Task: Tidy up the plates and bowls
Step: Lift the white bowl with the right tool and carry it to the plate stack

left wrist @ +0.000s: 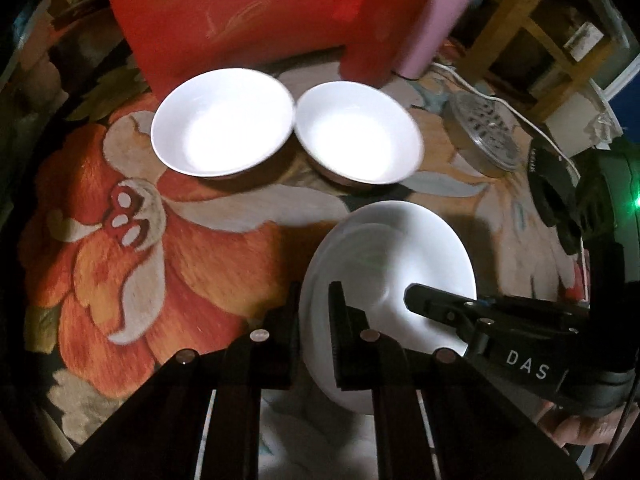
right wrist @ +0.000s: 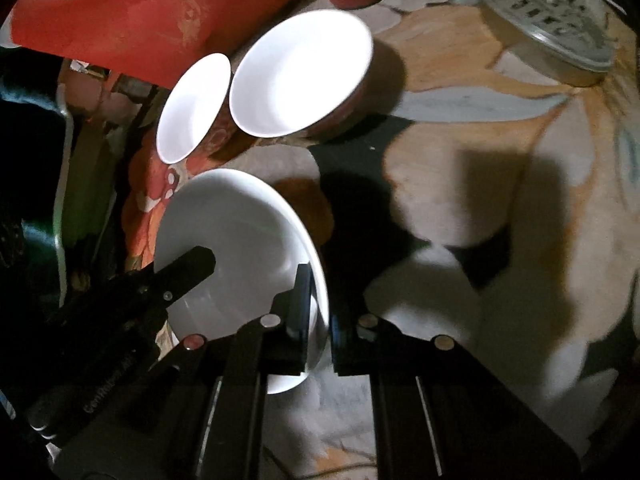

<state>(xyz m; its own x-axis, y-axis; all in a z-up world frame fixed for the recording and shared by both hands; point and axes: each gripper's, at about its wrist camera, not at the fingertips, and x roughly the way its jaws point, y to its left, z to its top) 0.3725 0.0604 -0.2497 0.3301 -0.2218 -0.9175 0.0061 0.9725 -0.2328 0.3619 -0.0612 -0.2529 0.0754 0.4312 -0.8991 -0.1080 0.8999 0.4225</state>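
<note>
plate: the white plate [left wrist: 384,248] sits nearest me on the flower-patterned cloth [left wrist: 120,248] that covers the counter, in front of the two bowls; from its tilt in both views I judge it lifted a little off the cloth, though I cannot see its underside.
bowls: the left bowl [left wrist: 222,122] and the right bowl [left wrist: 358,132] stand side by side behind the plate, rims touching or nearly so, both upright and empty.
my left gripper [left wrist: 314,304]: jaws closed over the plate's left rim, one finger outside and one inside the edge.
my right gripper [right wrist: 318,300]: jaws closed over the opposite rim in the same way; in the left wrist view it reaches in across the plate from the right.
how it handles: glazed, stiff and, I judge, slick and breakable; a rim pinch leaves little pad on the surface, so it could swivel or slide out if one hand leads the other.
where to hold: the two opposite rim points I have now look right; both hands should stay level with each other.
weight: moderate, I would guess, shared evenly between the two grips.
risk: the bowls are close ahead, so a careless swing could knock rim against rim.
also near: a perforated metal lid [left wrist: 482,136] lies well to the right, clear of the plate.
</note>
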